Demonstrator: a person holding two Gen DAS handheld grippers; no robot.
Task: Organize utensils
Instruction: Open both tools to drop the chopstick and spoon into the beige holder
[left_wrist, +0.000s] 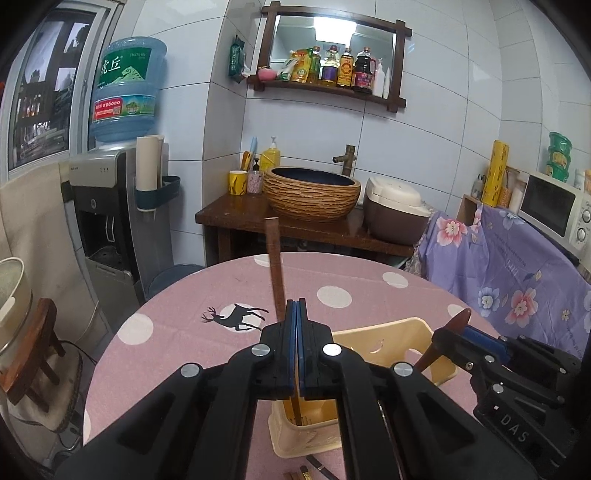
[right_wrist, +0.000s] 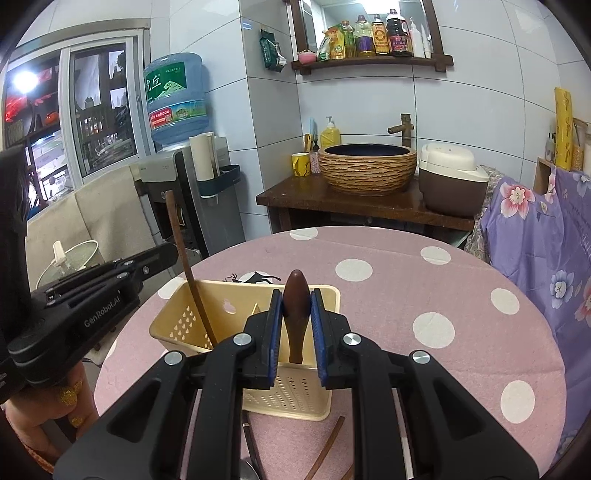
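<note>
While the left gripper (left_wrist: 296, 314) keeps its blue pads pressed together on a brown chopstick (left_wrist: 274, 266), this stick stands nearly upright with its lower end inside the cream perforated utensil holder (right_wrist: 207, 314). The right gripper (right_wrist: 296, 306) is only a little open, its two pads clamped on the dark wooden spoon (right_wrist: 296, 295), which points upward, its lower part going down into the same holder. The holder stands on the round table with pink dotted cloth (right_wrist: 424, 280). Near the table's front edge, one loose chopstick (right_wrist: 327, 446) and a metal spoon (right_wrist: 249, 469) lie on the cloth.
</note>
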